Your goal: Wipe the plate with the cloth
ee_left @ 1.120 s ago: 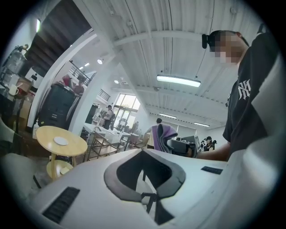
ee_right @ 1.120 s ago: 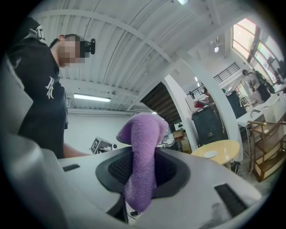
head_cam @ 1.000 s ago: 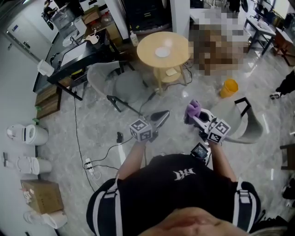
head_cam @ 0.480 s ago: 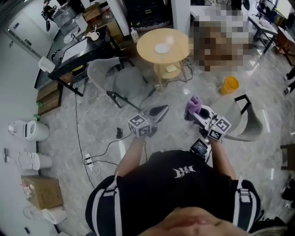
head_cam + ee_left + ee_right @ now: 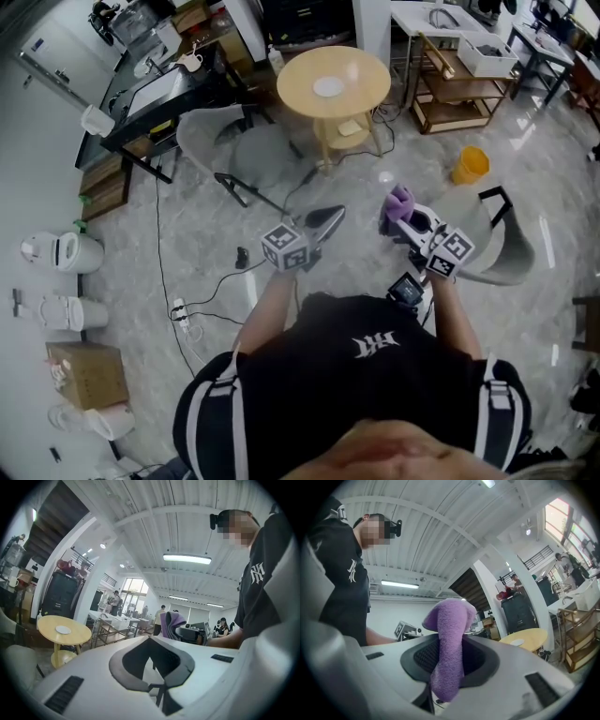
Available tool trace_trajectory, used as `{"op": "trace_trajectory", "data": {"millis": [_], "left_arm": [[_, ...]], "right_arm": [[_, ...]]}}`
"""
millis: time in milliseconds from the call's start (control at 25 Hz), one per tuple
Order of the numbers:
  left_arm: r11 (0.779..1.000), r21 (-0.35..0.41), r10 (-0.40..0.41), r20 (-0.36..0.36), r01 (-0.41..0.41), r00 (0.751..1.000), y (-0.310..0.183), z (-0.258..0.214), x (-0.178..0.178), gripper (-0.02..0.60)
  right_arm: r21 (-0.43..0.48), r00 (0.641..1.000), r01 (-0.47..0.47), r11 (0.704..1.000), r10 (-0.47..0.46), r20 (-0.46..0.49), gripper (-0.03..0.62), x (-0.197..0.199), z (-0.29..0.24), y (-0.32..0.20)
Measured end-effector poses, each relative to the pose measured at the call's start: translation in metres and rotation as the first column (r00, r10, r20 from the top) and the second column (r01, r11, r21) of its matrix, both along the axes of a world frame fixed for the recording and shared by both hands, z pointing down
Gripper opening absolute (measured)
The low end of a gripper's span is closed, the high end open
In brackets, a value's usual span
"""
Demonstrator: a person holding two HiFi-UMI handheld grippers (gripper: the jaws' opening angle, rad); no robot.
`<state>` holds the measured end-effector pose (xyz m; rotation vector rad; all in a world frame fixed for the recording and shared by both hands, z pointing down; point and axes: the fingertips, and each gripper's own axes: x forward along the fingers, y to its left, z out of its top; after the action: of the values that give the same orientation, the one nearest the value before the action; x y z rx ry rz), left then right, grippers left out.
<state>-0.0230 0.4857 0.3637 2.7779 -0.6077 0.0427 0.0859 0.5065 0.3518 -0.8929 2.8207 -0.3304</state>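
Round wooden table (image 5: 305,98) at top centre. Grey shell chair (image 5: 220,150) just left of it, black desk (image 5: 155,108) beyond. Yellow bucket (image 5: 469,167) on marble floor (image 5: 356,197), right. Wooden shelf trolley (image 5: 464,80) top right. White power strip (image 5: 183,335), cable trailing. Cardboard box (image 5: 86,386) lower left.

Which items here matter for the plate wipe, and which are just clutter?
Job:
- purple cloth, clamped in the right gripper
- white plate on the round table, not yet reached
- left gripper, shut and empty

Lying about:
- orange bucket
- grey chair
- cardboard box
- power strip on the floor
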Motion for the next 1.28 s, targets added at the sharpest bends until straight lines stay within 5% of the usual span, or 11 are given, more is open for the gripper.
{"op": "trace_trajectory", "data": {"millis": [600, 1280], "left_arm": [[0.998, 0.0, -0.057, 0.002, 0.057, 0.998, -0.045, 0.003, -0.003, 0.011], [0.997, -0.019, -0.08, -0.059, 0.079, 0.995, -0.224, 0.006, -0.054, 0.011]], "right_arm": [[0.005, 1.0, 0.014, 1.0, -0.014, -0.021, 0.1, -0.001, 0.004, -0.048], [-0.008, 0.997, 0.025, 1.0, -0.026, -0.073, 0.1, -0.057, 0.001, -0.223]]}}
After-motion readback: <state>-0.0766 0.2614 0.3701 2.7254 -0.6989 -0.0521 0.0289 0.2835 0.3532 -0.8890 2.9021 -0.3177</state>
